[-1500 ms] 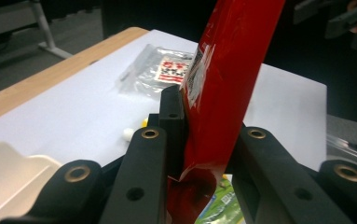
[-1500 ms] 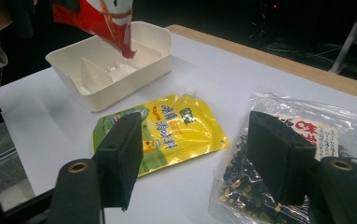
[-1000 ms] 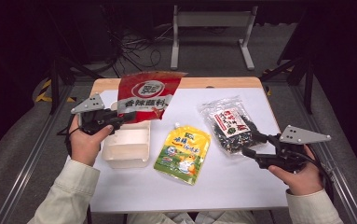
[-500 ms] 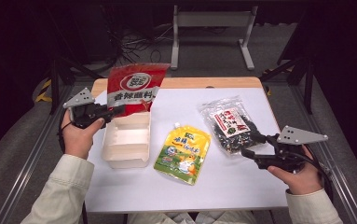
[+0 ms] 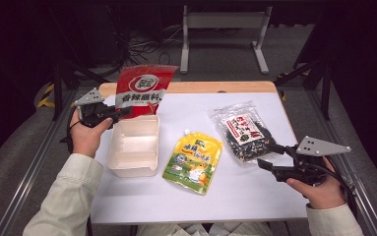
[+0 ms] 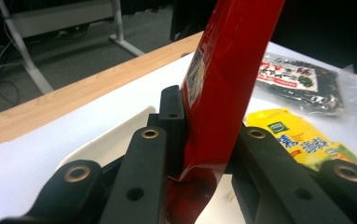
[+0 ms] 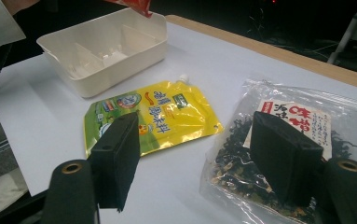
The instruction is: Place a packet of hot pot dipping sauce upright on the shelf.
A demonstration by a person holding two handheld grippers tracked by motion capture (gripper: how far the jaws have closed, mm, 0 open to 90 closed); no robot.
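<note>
My left gripper is shut on the lower left corner of a red seasoning packet, which stands upright over the far end of the white divided tray. In the left gripper view the red packet rises between the two black jaws, pinched at its bottom edge. My right gripper stands open at the near right, its jaws on either side of the near corner of the clear bag of dark dried food. A yellow spout pouch lies flat in the middle.
The table's white sheet ends at a wooden strip along the far edge. The tray has several compartments with nothing in them. A metal stand and cables lie on the floor beyond the table.
The left gripper has carried the red packet leftward and toward the table's far left corner, lifting it from lying over the tray to standing upright. The right gripper has kept still.
</note>
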